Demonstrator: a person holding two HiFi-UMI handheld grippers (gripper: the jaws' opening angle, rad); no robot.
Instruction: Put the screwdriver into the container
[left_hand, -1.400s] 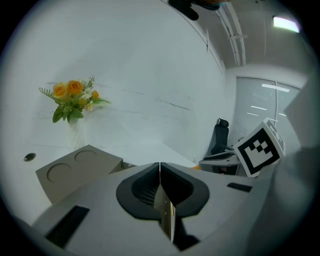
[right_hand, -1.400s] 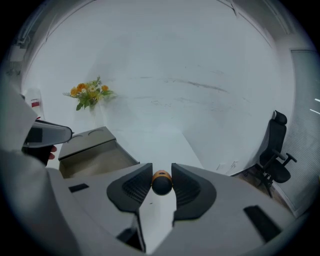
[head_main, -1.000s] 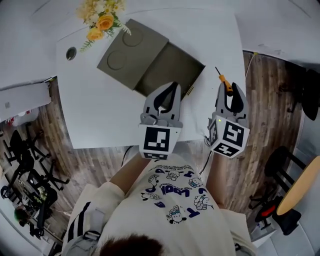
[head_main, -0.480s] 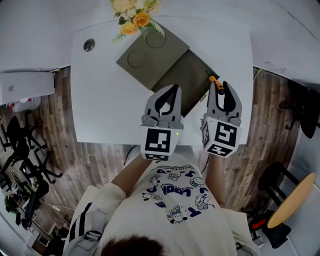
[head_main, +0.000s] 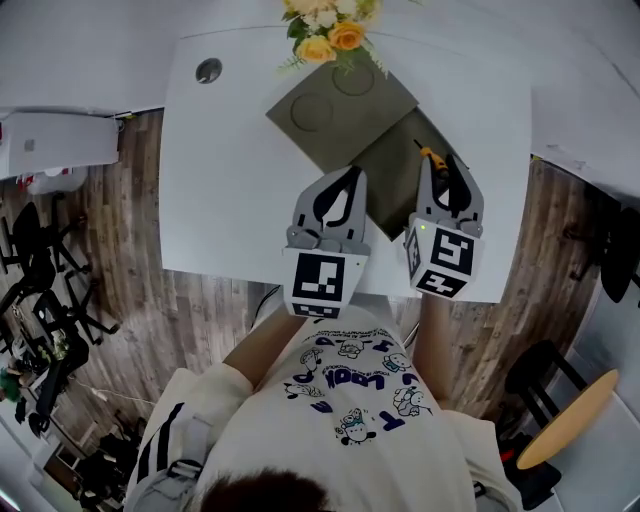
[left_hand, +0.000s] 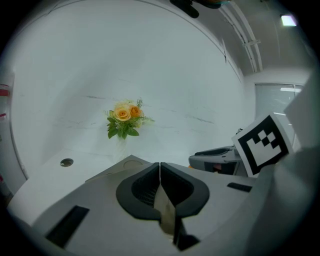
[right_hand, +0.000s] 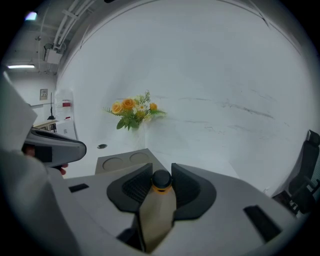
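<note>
The white table (head_main: 230, 180) gives you bare room to the left of the container (head_main: 385, 185). On the container's right and near sides the table edge is close, so keep your moves over the top.

The container is a low olive box. Its darker open half is nearest you and a flat half with two round dimples lies beyond. Flowers (head_main: 330, 30) stand at its far corner, so don't overshoot that way.

Your left gripper (head_main: 349, 175) hangs by the container's near-left side, jaws pressed together on nothing.

Your right gripper (head_main: 440, 170) is clamped on the screwdriver (head_main: 432, 156) by its orange-and-black handle, over the right part of the open half. The thin shaft points away from you.

It looks light and stiff. The handle looks round and smooth and may swivel in the pads, so grip mid-handle and lower it flat inside the walls.
</note>
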